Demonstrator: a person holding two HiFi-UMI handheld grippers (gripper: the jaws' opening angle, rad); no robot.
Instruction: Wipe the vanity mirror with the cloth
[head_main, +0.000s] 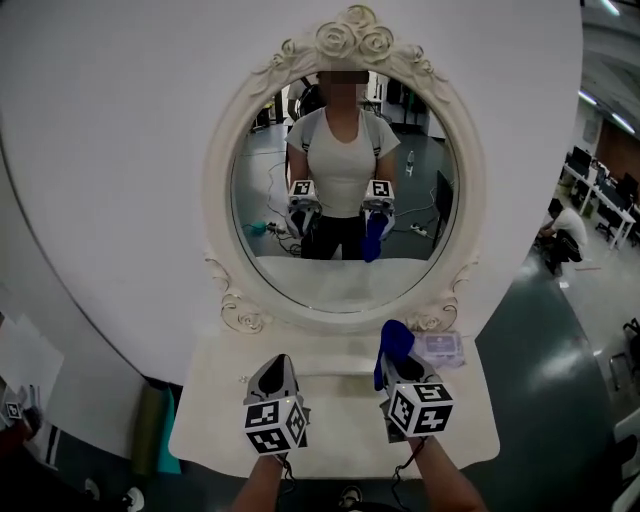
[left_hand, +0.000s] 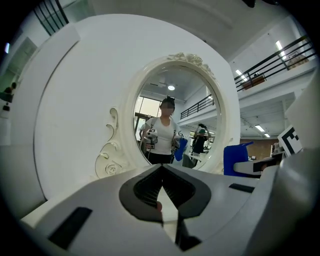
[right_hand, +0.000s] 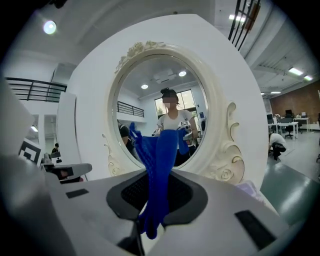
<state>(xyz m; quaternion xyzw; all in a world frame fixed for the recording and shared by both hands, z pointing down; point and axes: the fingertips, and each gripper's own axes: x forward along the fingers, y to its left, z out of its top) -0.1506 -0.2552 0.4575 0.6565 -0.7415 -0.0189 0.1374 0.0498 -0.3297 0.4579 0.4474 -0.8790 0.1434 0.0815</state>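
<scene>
No legible text, labels, brands, numbers or signs in any view.

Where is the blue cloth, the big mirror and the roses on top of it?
blue cloth (right_hand: 161, 160): right gripper view, middle of the strip above the jaws.
mirror (head_main: 345, 285): head view, lower part of the glass.
roses (head_main: 352, 38): head view, middle carved rose on the frame's top.
</scene>
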